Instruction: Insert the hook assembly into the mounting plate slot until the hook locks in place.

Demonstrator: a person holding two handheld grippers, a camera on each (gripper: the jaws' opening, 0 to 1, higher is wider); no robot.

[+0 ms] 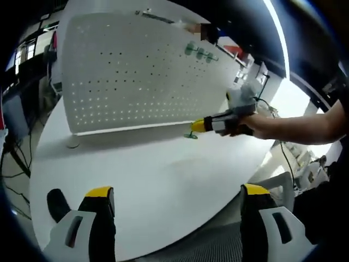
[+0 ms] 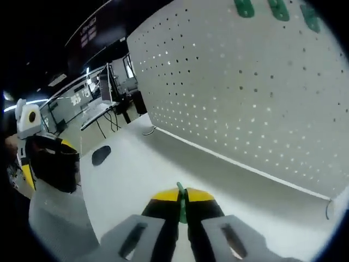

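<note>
— Three green hooks [image 1: 200,53] already hung on the pegboard [image 1: 131,76]; was the fourth in?
— Not yet. The right gripper [image 2: 182,201] pinched the green hook [image 2: 181,203] near the board's foot; the left gripper [image 1: 177,199] gaped empty.

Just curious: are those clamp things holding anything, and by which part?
The right hand-held gripper pinches a green hook by its rear end. The left hand-held gripper holds nothing.
</note>
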